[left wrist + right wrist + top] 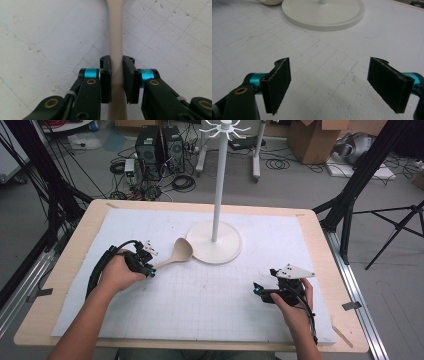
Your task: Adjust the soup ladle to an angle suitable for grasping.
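The left gripper (148, 268) clenched a beige spoon (176, 254) by its handle, left of the white stand (215, 242); the right gripper (260, 291) sat released. The narrow grip risked swivelling.

A: Rig look? Left gripper (117, 82): black linkage arms, brass-coloured screws, cyan collars behind flat black pads (105, 80).

B: Right gripper (329, 86) same: cyan collars, one brass screw lower left of frame, pads (277, 83) fuzzy at the edges.

A: High view: black cable loops off each gripper, grey three-cornered plate (295, 271) on the right one. Forearms bare, no sleeves.
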Demonstrator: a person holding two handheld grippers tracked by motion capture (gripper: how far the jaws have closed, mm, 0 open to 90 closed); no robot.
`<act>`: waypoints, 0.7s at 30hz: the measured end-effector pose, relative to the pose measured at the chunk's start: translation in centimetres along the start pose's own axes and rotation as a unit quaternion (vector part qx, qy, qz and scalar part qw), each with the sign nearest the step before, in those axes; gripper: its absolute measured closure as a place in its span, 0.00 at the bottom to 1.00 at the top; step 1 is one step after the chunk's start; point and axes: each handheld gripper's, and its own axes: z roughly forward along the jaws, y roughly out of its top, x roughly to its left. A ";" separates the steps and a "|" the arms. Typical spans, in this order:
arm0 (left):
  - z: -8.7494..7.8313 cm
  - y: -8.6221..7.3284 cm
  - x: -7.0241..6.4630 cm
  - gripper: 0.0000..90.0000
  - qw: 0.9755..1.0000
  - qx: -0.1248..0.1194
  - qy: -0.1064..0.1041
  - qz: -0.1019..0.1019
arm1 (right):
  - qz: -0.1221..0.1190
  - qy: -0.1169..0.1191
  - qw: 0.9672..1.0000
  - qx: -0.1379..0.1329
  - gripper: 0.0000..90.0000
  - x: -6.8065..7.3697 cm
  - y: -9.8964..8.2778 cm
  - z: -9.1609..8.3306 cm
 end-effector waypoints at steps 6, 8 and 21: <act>-0.1 0.1 -0.5 0.86 1.000 -0.002 -0.008 0.002 | -0.001 0.001 1.000 0.000 0.20 0.0 0.0 0.0; -0.2 0.1 -0.7 0.86 1.000 -0.006 -0.013 0.004 | -0.001 0.002 1.000 0.001 0.20 0.0 0.0 0.0; -0.1 0.4 -3.6 0.86 0.997 -0.026 -0.051 0.043 | -0.005 0.000 1.000 0.003 0.20 0.2 0.0 0.1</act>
